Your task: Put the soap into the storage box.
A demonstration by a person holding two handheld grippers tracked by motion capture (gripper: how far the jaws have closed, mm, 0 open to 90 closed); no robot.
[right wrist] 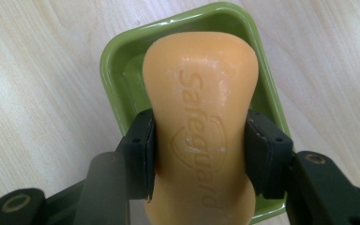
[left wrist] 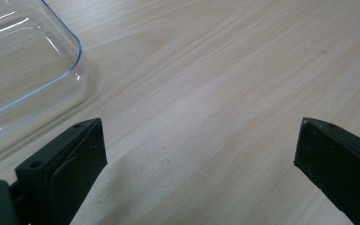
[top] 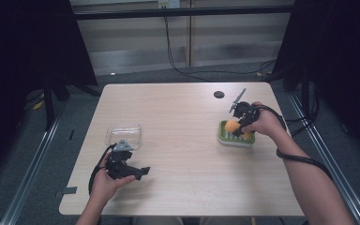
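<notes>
While the right gripper (right wrist: 199,154) pinches an orange bar of soap (right wrist: 201,122) across its narrow waist, one black jaw pressed to each side, the bar sits over a green soap dish (right wrist: 117,65) whose rim curves round it from about nine o'clock through twelve to three in the right gripper view; whether the bar's underside touches the dish cannot be told. From the high view the dish (top: 225,139) rests on the pale wooden bench (top: 178,117) toward three o'clock, with the soap (top: 232,125) at its upper left part and the right gripper (top: 238,127) reaching in from the person's hand. Well apart, toward eight o'clock on the bench, the left gripper (top: 143,171) is spread wide with nothing between its jaws, low over bare wood. Just beyond it, at about eleven o'clock from that gripper, lies a clear plastic tray (top: 124,133), whose rounded corner (left wrist: 70,51) shows in the left gripper view.
</notes>
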